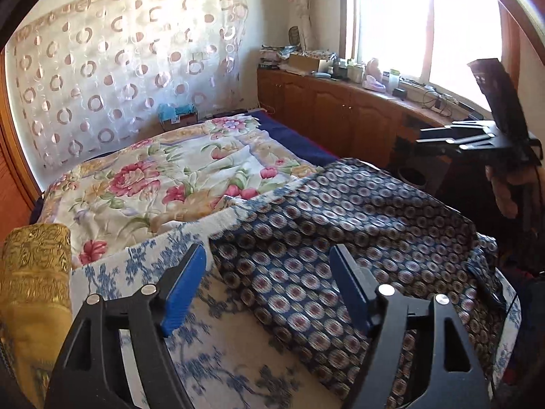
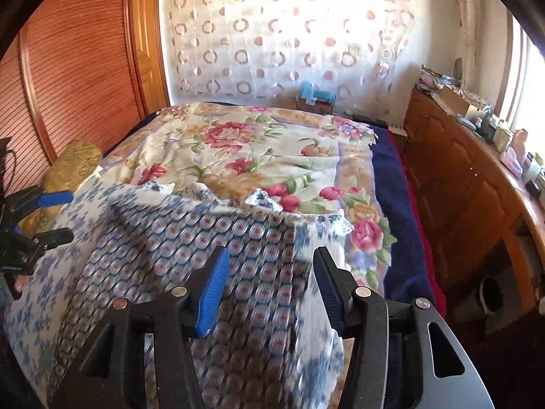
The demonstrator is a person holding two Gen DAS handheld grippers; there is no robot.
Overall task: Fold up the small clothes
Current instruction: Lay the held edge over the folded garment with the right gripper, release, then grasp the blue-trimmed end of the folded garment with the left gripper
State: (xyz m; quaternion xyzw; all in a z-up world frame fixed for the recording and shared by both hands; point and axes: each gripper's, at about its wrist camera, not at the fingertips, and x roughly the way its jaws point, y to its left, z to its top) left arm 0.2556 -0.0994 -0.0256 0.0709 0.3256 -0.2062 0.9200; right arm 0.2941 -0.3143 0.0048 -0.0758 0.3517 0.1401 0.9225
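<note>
A dark blue garment (image 1: 323, 211) printed with small oval medallions lies spread over a white cloth with blue flowers (image 1: 136, 266) at the near end of the bed. My left gripper (image 1: 268, 250) hovers above the garment's left edge, open, with nothing pressed between its blue pads. In the right wrist view the same garment (image 2: 204, 238) is blurred beneath my right gripper (image 2: 271, 252), which also stands open and holds nothing. The left gripper (image 2: 59, 217) shows at the far left edge of that view, open, beside the white and blue cloth (image 2: 44, 272).
A flowered quilt (image 1: 153, 177) covers the far part of the bed. A gold bolster (image 1: 34, 272) lies at the left. Wooden cabinets (image 2: 460, 177) with cluttered tops run along the right under a window. A slatted wooden door (image 2: 68, 68) stands left.
</note>
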